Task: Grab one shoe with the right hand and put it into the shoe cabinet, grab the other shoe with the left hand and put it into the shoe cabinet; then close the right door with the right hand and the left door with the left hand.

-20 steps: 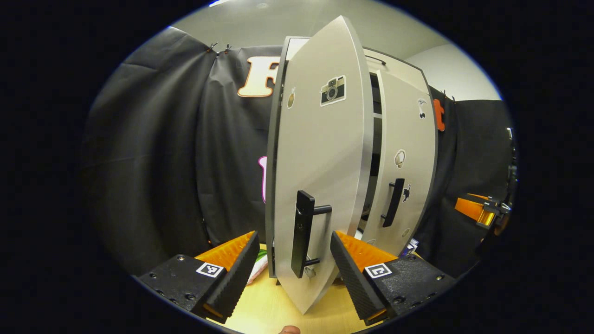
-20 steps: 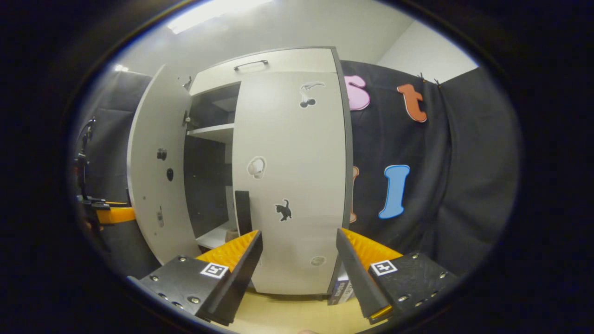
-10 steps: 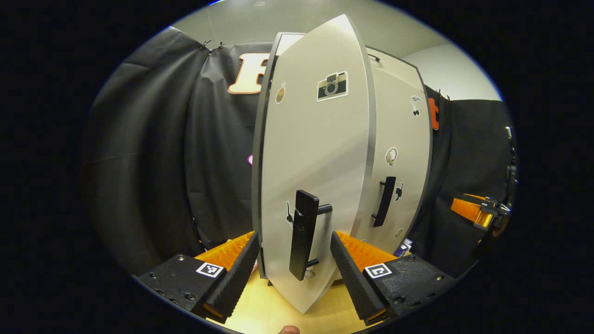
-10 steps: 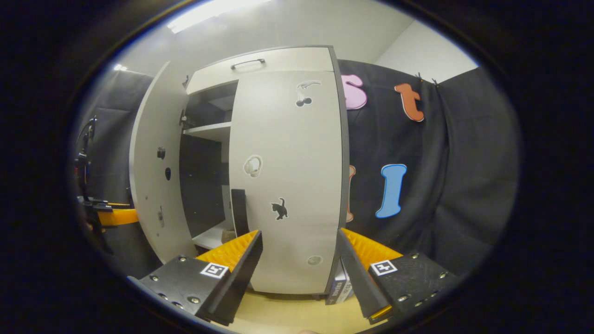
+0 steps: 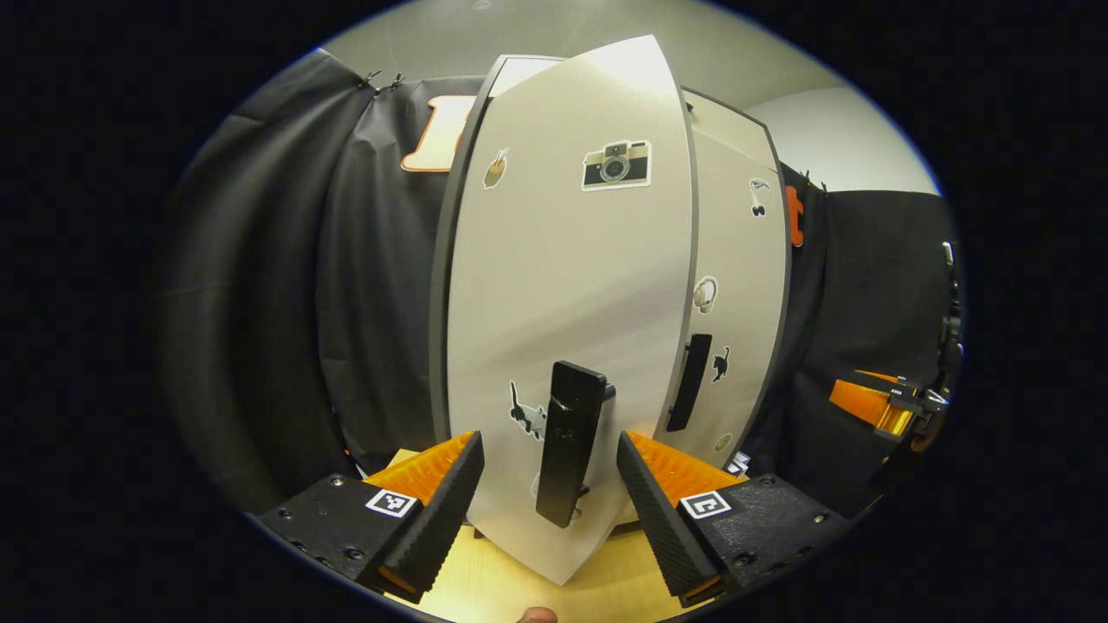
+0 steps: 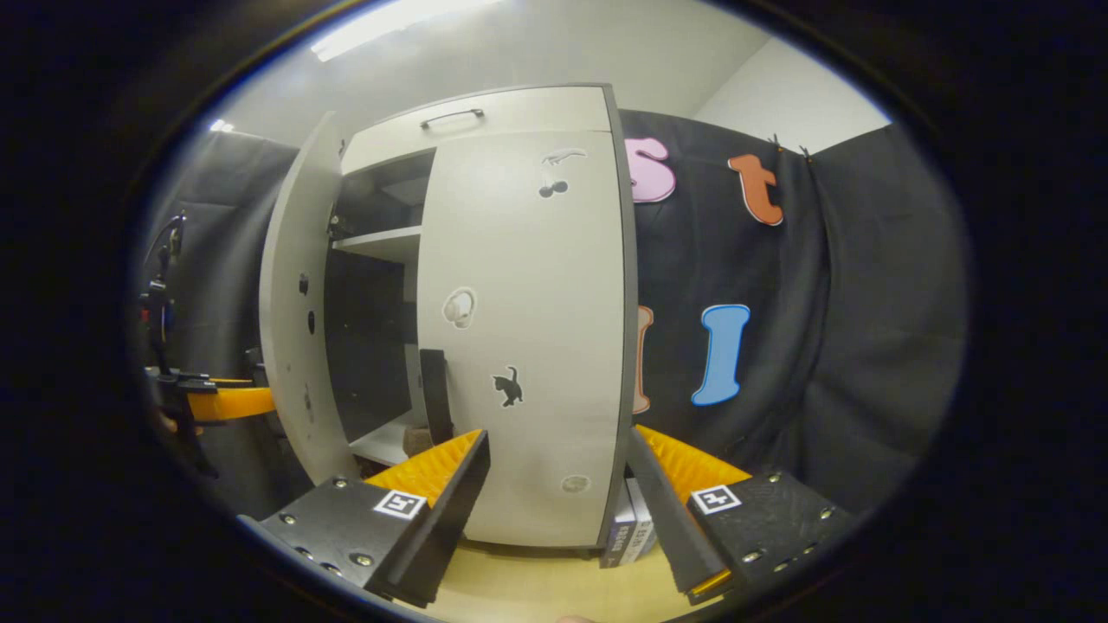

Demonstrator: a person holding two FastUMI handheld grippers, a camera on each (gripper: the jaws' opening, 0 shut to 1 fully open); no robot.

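The pale shoe cabinet stands on a wooden tabletop. Its right door lies shut against the front. In the left gripper view the left door, with a camera sticker, is close ahead and still ajar. Its black handle sits between the open fingers of my left gripper, neither finger pressing on it. My right gripper hangs open before the right door, holding nothing. Through the narrow gap I see a shelf and a small brownish shape, too small to name.
A small printed box leans at the cabinet's lower right corner. Black cloth walls close in on both sides. The right door's handle is just right of the left door's edge. The light tabletop runs under the fingers.
The left door has swung further toward the cabinet, and the dark gap beside the right door has narrowed. My left gripper followed the handle. The right gripper barely moved.
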